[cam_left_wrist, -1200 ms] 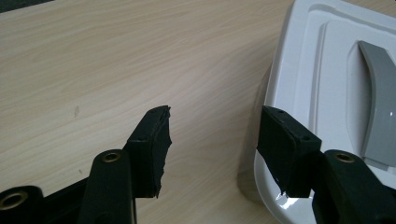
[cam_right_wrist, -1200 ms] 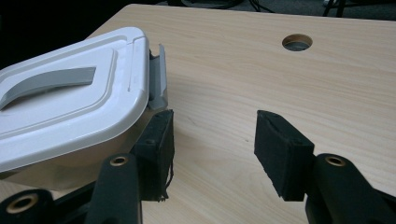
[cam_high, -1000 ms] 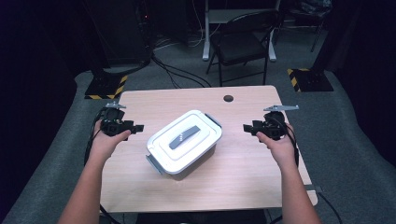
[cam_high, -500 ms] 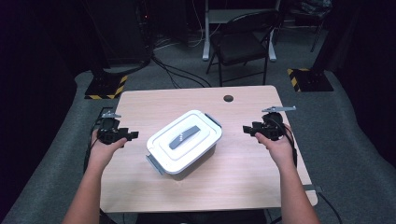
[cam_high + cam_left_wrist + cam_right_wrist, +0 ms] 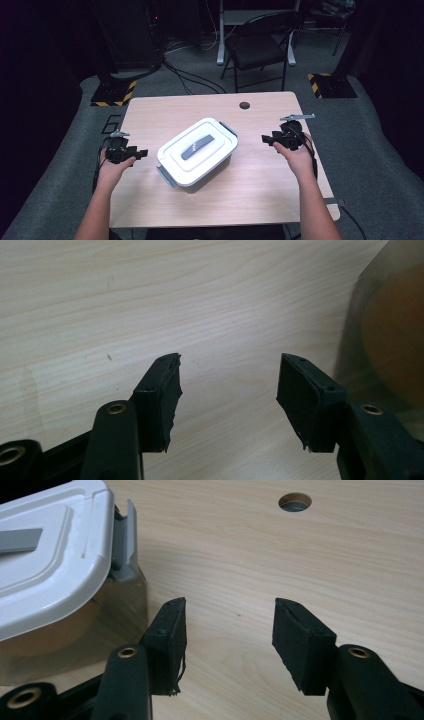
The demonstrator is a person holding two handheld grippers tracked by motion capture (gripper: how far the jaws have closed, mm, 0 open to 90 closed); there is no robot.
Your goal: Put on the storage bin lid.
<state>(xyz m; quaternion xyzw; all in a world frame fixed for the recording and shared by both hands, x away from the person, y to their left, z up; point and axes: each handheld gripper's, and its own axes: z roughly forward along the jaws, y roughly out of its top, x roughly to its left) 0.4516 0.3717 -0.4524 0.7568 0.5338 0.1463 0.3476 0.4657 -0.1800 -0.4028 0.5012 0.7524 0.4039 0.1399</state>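
The lidded box (image 5: 197, 158) sits mid-counter (image 5: 260, 200), long axis running diagonally from near-left to far-right. Left hand-held gripper (image 5: 141, 153) and right hand-held gripper (image 5: 266, 139) flank it, both with jaws apart, nothing between them, not touching it.

Storage box (image 5: 197, 157) — rectangular, rounded corners, white lid shut on translucent smoky body. Sits flat at table centre, turned diagonally: one short end toward near left, other toward far right. Grey handle (image 5: 196, 148) lies flat in recess along lid's middle. Grey latch (image 5: 165, 176) at near-left end, another grey latch (image 5: 125, 542) at far-right end — right gripper view shows it against lid edge. Body wall (image 5: 387, 335) see-through, brownish tint inside.
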